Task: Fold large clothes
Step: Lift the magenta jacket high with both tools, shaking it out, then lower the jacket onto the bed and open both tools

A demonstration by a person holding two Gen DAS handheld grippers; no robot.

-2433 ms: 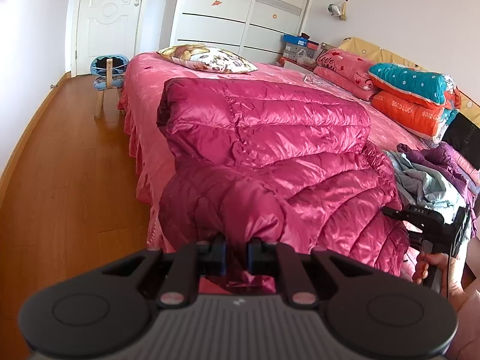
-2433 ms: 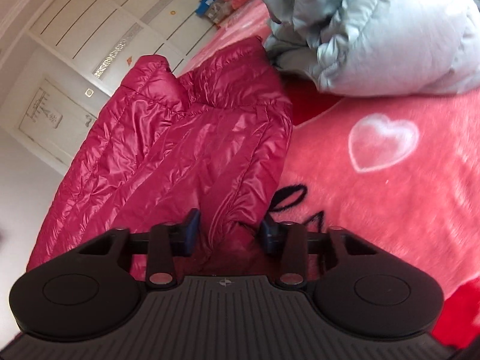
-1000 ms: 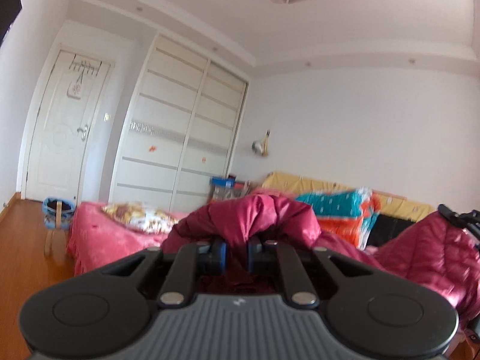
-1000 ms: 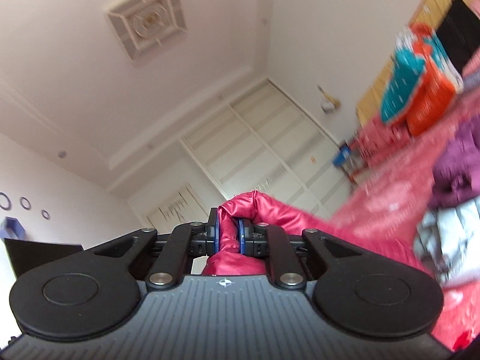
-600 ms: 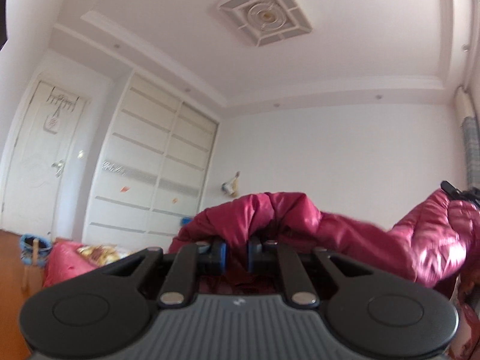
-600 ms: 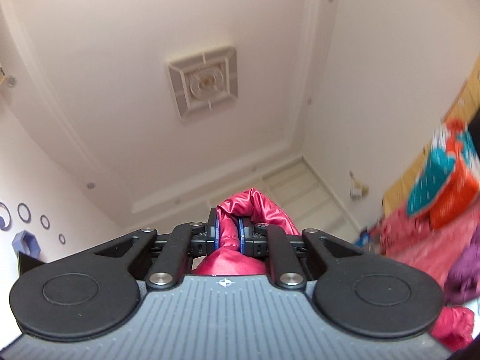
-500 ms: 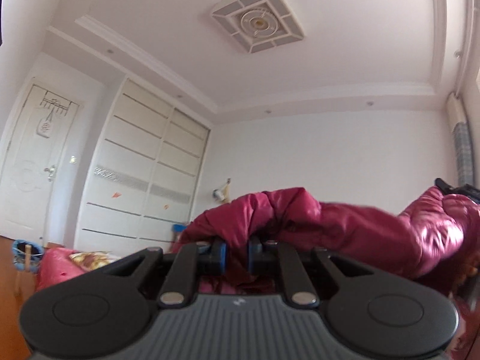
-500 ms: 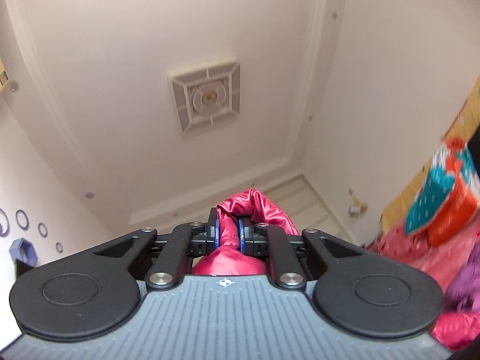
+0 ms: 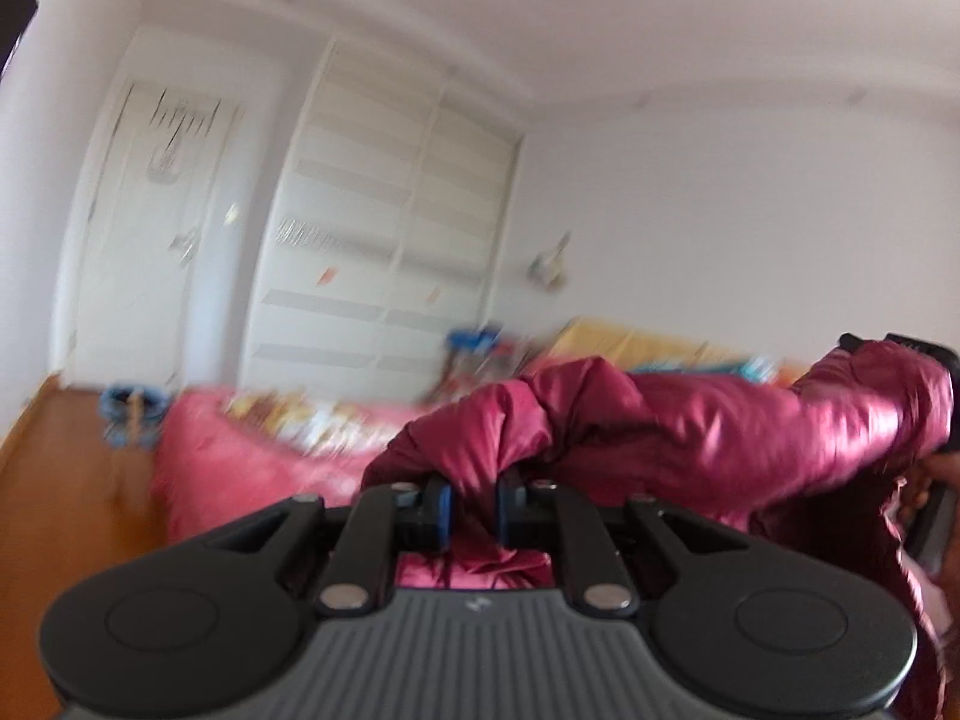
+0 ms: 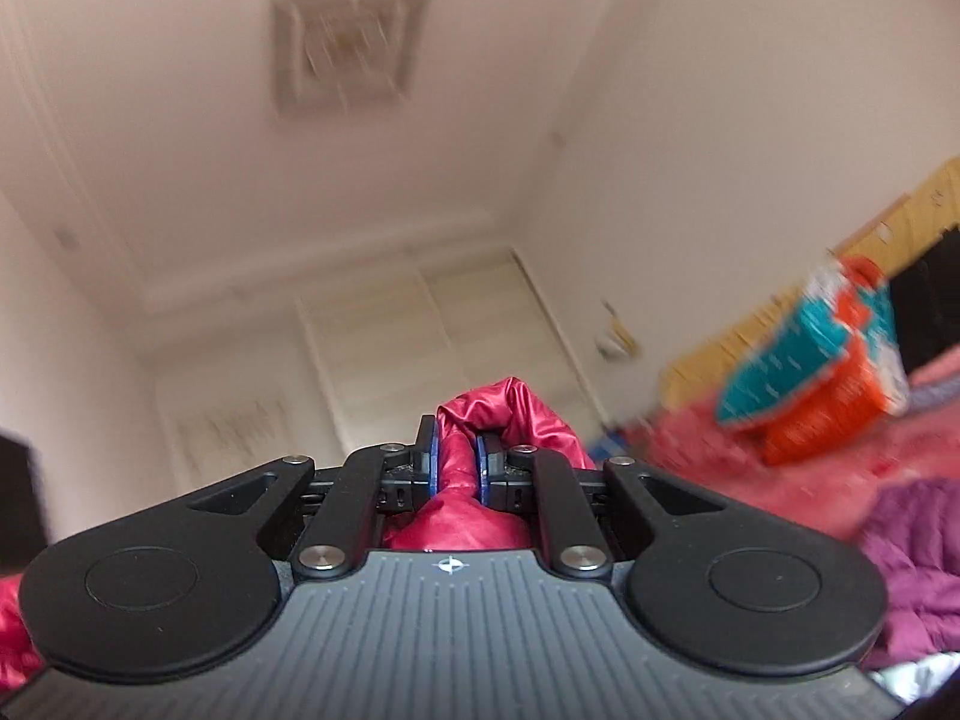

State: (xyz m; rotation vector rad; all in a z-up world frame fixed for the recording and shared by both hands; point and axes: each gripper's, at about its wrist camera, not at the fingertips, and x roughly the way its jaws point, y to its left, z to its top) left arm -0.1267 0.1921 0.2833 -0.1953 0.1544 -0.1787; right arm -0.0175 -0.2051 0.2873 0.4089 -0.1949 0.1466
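**Between both claws, the jacket hung lifted above the bed**

Nearest your left lens, the left claw (image 9: 473, 501) was pinched tight on a bunched fold of the magenta down jacket (image 9: 690, 420), its blue pads (image 9: 444, 504) nearly meeting through the fabric. Your right claw (image 10: 454, 468) was clamped just as hard on another puffed edge of that jacket, with a roll of it bulging above the jaws. From the left view, the jacket stretched rightward between the two grips, sagging a little, and your hand (image 9: 927, 480) showed at the far edge beside it.

Beyond the jacket lay the pink bed (image 9: 240, 456), with a teal and orange pillow (image 10: 822, 360) and purple clothes (image 10: 918, 546) further along. Farthest back stood the white wardrobe (image 9: 384, 264) and a door (image 9: 150, 210); the view was blurred.

You looked to be in the lift-and-carry part of a fold. The next move called for lowering both held edges together onto the bed, keeping them level, and letting go only once the layers lay flat.
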